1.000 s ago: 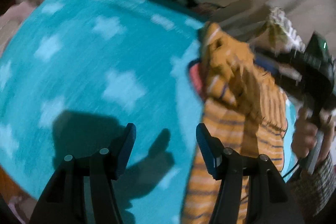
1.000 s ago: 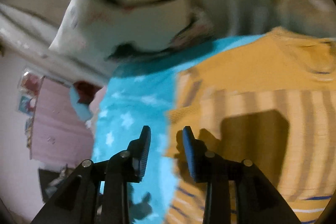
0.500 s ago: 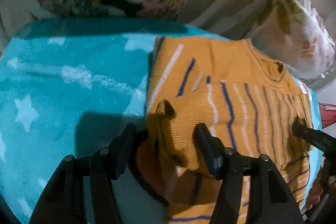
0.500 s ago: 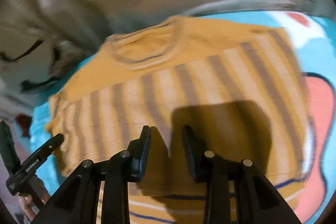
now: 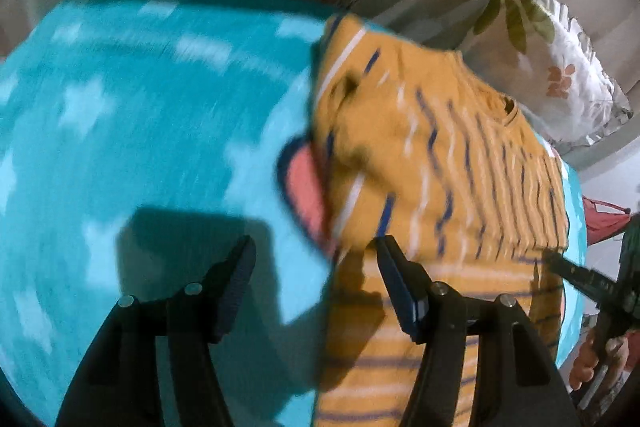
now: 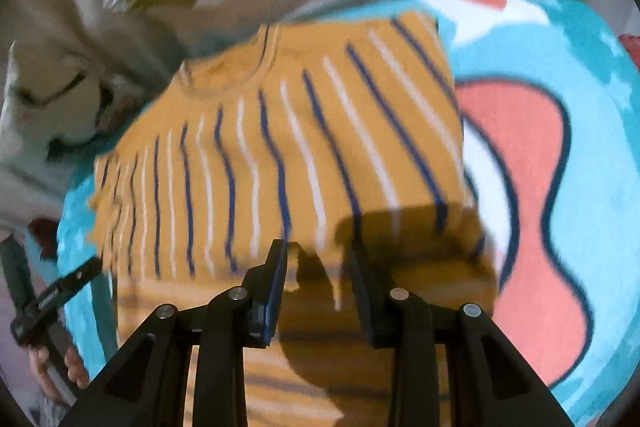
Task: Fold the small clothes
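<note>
Turquoise star-print blanket (image 6: 580, 39), floral pillow (image 5: 560, 75) behind: striped orange top (image 6: 280, 147) lay on it, partly folded.
Left gripper (image 5: 312, 267) gaped wide, holding nothing; right gripper (image 6: 316, 267) stood narrowly parted over the folded edge, pinching nothing visible. Further folds seemingly remained.

No words or nos. can be read for sure. The left gripper (image 6: 60, 293), seen at the near left of the right wrist view, has small white print on its finger, but it's too tiny and blurry to read.
</note>
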Available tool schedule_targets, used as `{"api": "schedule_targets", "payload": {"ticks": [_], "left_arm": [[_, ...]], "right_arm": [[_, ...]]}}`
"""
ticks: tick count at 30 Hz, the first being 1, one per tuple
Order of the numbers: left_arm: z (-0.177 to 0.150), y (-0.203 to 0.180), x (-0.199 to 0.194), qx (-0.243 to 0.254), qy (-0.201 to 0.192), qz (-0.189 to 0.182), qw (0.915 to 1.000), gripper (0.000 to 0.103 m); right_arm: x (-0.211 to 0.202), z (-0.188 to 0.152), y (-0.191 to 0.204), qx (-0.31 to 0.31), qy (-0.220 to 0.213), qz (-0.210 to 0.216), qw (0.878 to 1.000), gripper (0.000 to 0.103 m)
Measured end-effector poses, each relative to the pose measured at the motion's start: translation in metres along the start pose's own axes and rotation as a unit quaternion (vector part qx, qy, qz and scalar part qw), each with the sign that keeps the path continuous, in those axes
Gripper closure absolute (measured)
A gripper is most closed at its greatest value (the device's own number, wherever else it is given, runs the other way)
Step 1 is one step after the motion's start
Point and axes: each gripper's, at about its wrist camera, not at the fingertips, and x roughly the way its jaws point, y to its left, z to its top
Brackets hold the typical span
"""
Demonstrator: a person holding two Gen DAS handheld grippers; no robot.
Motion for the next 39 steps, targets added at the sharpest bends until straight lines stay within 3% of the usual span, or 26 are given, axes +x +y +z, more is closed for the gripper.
{"api": "schedule_targets", "payload": {"ticks": [4,10,13,15,17,20,28,30,31,32,39], "left_arm": [[-0.044,0.003,-0.013,-0.026,-0.004,-0.013,0.9996,0.041],[-0.098,-0.001,-0.025,-0.057,-0.009,-0.038,0.9976,0.040],[-0.126,-0.002,-0.034,-0.064,-0.017,-0.044,0.9968,0.038],[-0.142,-0.004,-0.039,-0.066,-0.019,-0.047,0.9965,0.036],[-0.156,-0.008,-0.041,-0.065,-0.022,-0.048,0.9965,0.034],[-0.178,-0.013,-0.047,-0.060,-0.021,-0.054,0.9965,0.033],[-0.212,-0.036,-0.054,-0.022,-0.004,-0.048,0.9986,0.033],[-0.214,-0.042,-0.054,-0.012,0.018,-0.048,0.9986,0.077],[-0.214,-0.042,-0.054,-0.018,0.038,-0.049,0.9979,0.091],[-0.214,-0.041,-0.059,-0.028,0.037,-0.053,0.9975,0.091],[-0.211,-0.029,-0.133,-0.043,-0.033,-0.073,0.9958,0.095]], "right_arm": [[-0.001,-0.039,-0.018,-0.013,0.038,0.026,0.999,0.069],[-0.026,-0.097,-0.052,-0.003,0.057,0.071,0.996,0.066],[-0.044,-0.127,-0.074,-0.002,0.057,0.099,0.993,0.066],[-0.057,-0.143,-0.087,0.004,0.054,0.093,0.994,0.065],[-0.067,-0.156,-0.102,0.011,0.048,0.082,0.995,0.057],[-0.075,-0.173,-0.123,0.037,0.040,0.106,0.993,0.057],[-0.068,-0.206,-0.106,0.023,0.027,0.163,0.986,0.058],[-0.064,-0.209,-0.096,0.026,0.028,0.180,0.983,0.061],[-0.062,-0.210,-0.090,0.023,0.031,0.182,0.983,0.079],[-0.060,-0.210,-0.083,0.020,0.038,0.182,0.982,0.086],[-0.133,-0.194,-0.085,0.014,-0.025,0.218,0.975,0.089]]}}
